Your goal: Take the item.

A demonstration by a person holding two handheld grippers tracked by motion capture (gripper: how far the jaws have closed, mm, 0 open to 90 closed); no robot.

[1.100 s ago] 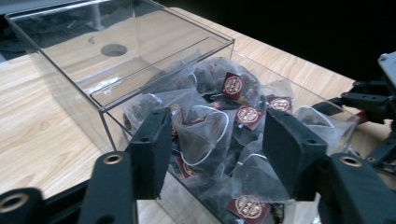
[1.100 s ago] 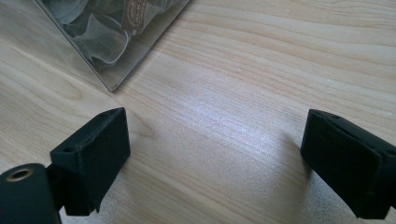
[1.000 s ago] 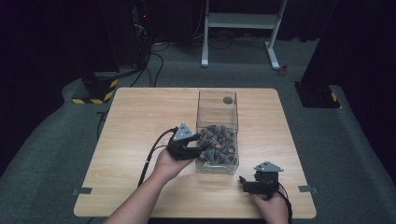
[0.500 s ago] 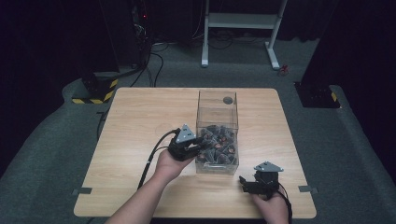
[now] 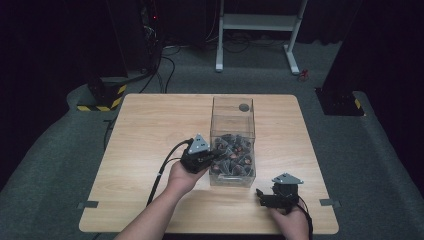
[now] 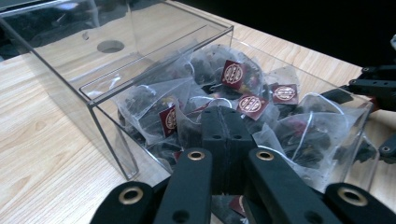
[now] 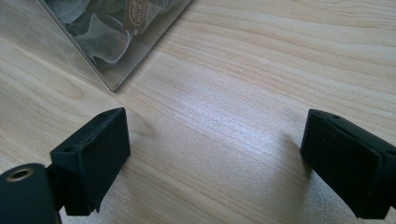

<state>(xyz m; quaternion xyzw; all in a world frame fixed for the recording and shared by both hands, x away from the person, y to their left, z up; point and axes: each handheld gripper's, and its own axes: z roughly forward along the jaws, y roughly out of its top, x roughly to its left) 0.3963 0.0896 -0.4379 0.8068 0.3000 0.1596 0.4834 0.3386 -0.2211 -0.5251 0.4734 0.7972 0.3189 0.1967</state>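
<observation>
The left gripper (image 6: 223,135) has its fingers (image 6: 212,140) pressed flat together at the mouth of the clear box (image 6: 100,112), down among the tea bags (image 6: 261,116). They have just been closing. Any mesh or string caught between the pads is hidden, so I cannot tell whether a bag is pinched.

Right around the fingertips lie pyramid sachets of thin, see-through mesh with dark leaf inside. I judge them very light, soft and easily crushed, and likely to drag a neighbour along by its string. The best hold would be a top corner of the mesh or the paper tag, not the body of the bag, where a hard squeeze could split the mesh.

Just beyond the fingers are several square maroon tags (image 6: 250,104), each with a round pale emblem. The writing on them is too small to read, so no brand can be made out.

Further out, the box's walls are stiff, smooth plastic, probably slippery. A round hole (image 6: 110,46) shows in a far panel. In the high view the box (image 5: 233,112) stands mid-worktop (image 5: 150,125), with the left gripper (image 5: 212,157) reaching in from its side.

The right gripper (image 7: 215,158) hovers low over bare wood with its fingers (image 7: 100,154) spread wide and holding nothing. A corner of the box lies just ahead of its left finger. In the high view it (image 5: 267,197) sits near the front edge, apart from the box.
</observation>
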